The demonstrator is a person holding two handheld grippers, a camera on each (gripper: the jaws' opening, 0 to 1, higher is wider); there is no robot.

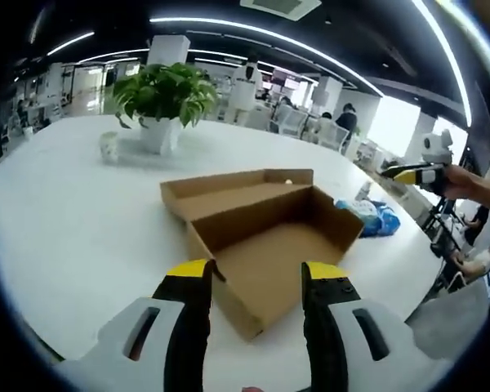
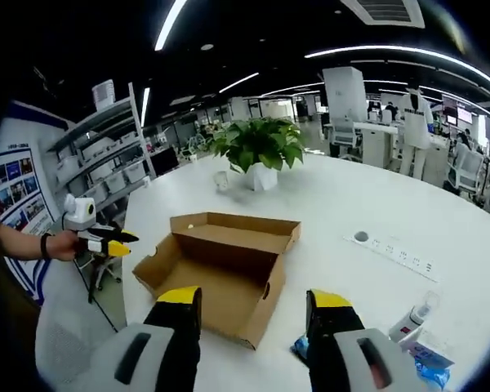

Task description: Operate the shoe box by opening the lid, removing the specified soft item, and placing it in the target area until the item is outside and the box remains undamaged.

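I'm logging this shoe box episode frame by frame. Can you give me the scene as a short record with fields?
box: brown cardboard shoe box, on the white table
lid: open, folded back flat behind the box
box interior: looks empty
soft item: blue bundle on the table beside the box, outside it
left gripper: open, holding nothing, hovering over the box's near corner
right gripper: open, holding nothing
other items: potted plant, small white cup, spray bottle

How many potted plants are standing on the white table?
1. The potted plant stands on the white table beyond the open shoe box, next to a small cup.
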